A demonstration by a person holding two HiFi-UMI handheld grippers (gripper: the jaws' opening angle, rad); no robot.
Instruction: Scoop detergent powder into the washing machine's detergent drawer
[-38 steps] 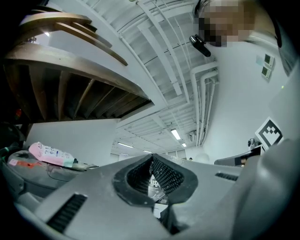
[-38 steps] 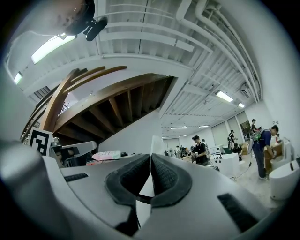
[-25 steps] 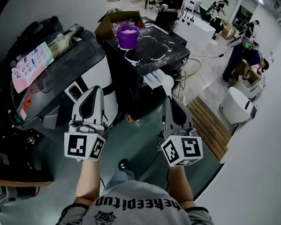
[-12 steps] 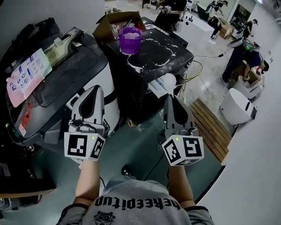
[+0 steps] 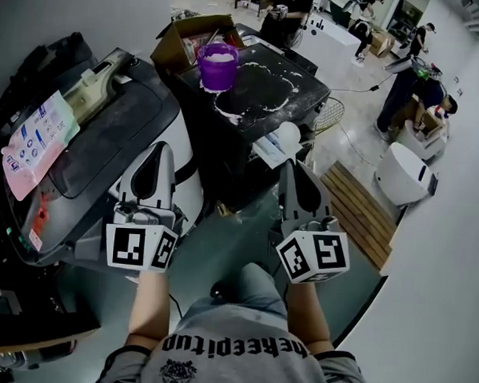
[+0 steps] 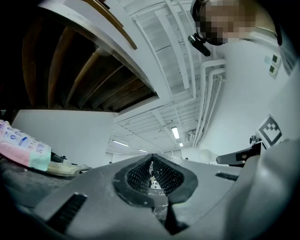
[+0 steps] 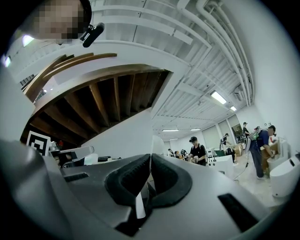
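Knee (image 5: 255, 282) newly forward; right tool (image 5: 293, 167) pinching scoop (image 5: 287, 138) lengthwise, bowl pointing away; left tool (image 5: 163, 147) pressed together, empty.

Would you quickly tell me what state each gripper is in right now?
Left gripper: closed, with nothing between its jaws.
Right gripper: closed on the handle of the white scoop.

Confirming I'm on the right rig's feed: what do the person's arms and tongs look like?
Both the left tongs and right tongs are grey, tapering shells with black textured pads. Each carries a white cube printed with black square markers. The person wears a grey short-sleeved T-shirt with dark print.
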